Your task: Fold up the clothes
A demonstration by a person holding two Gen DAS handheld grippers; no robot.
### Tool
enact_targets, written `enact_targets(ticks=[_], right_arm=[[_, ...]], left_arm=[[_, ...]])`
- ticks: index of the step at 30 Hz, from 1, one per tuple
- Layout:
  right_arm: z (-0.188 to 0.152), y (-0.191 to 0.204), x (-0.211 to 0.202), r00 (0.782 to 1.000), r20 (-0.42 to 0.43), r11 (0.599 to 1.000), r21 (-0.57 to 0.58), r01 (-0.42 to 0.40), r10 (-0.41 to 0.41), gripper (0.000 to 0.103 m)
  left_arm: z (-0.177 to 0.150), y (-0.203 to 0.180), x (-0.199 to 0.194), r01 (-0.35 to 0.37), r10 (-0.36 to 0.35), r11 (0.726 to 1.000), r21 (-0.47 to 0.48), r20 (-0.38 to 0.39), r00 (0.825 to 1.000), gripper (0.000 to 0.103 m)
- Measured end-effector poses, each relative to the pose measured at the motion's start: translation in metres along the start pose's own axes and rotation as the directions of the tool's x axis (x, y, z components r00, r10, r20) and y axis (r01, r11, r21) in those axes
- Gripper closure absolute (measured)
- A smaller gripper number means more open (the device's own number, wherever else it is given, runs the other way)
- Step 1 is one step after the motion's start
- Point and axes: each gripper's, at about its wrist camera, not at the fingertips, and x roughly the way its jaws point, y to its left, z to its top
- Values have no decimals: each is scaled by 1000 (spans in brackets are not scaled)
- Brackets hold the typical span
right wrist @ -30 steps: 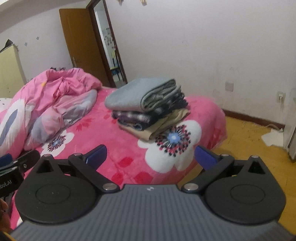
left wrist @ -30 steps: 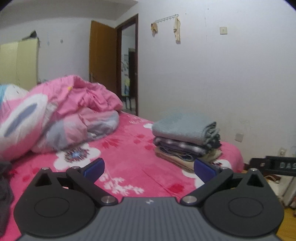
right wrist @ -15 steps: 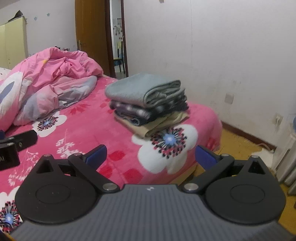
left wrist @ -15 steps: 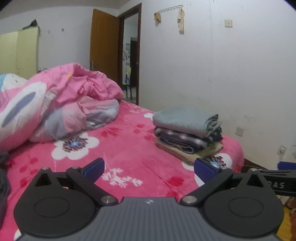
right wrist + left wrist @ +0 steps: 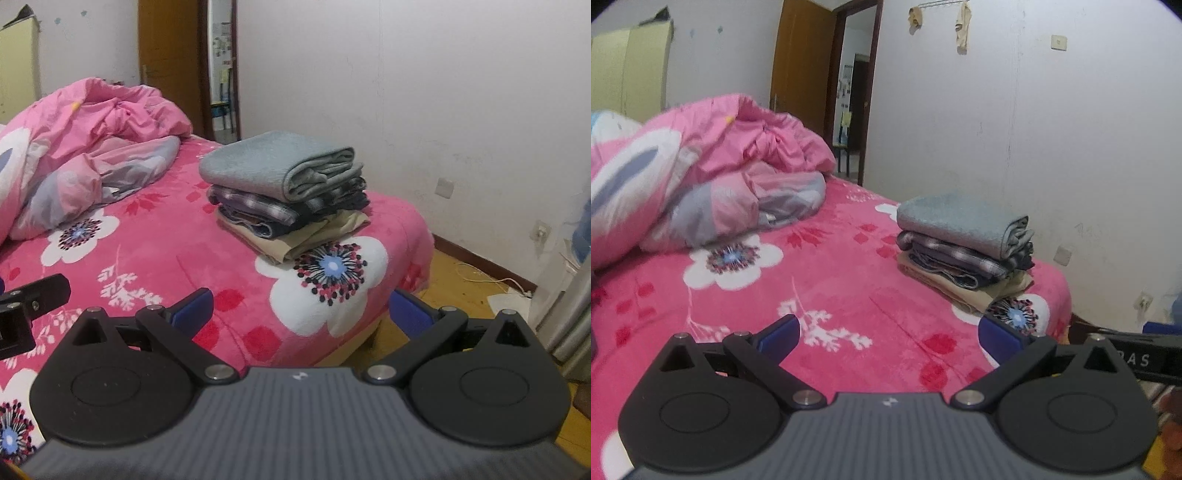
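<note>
A stack of folded clothes [image 5: 964, 247] [image 5: 288, 195] sits near the far right corner of the pink flowered bed [image 5: 831, 291] [image 5: 177, 254], a grey piece on top, dark plaid and denim below, beige at the bottom. My left gripper [image 5: 888, 334] is open with nothing between its blue fingertips, held over the bed short of the stack. My right gripper [image 5: 299, 310] is also open and empty, at the bed's right edge. Part of the left gripper shows at the left edge of the right wrist view.
A crumpled pink quilt [image 5: 701, 173] [image 5: 85, 147] fills the bed's far left. A white wall, an open wooden door [image 5: 801, 70] and a yellow wardrobe [image 5: 628, 70] stand behind. Wooden floor [image 5: 469, 291] with a cable lies to the right.
Both grippers have drawn back and swung a little, so the stack sits farther off and the right view shows more floor. Both stay open.
</note>
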Motion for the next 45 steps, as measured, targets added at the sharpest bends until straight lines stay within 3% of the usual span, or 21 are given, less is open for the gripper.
enact_targets(ticks=[5, 14, 21, 28, 45], right_arm=[[-6, 1, -1, 1000, -18, 1000, 20, 20, -20, 1], [-17, 2, -4, 997, -8, 996, -43, 74, -75, 1], [-17, -7, -6, 995, 16, 993, -54, 101, -101, 1], [-21, -24, -7, 992, 14, 991, -39, 125, -125, 1], [-24, -39, -3, 993, 1, 993, -14, 120, -120, 1]], left_arm=[[-6, -2, 8, 59, -60, 998, -17, -45, 997, 0], [-12, -21, 12, 55, -54, 998, 15, -52, 997, 0], [-11, -35, 14, 43, -45, 998, -40, -51, 998, 0], [-15, -54, 14, 41, -41, 999, 8, -40, 998, 0], [-16, -63, 16, 27, -26, 1000, 13, -51, 998, 0]])
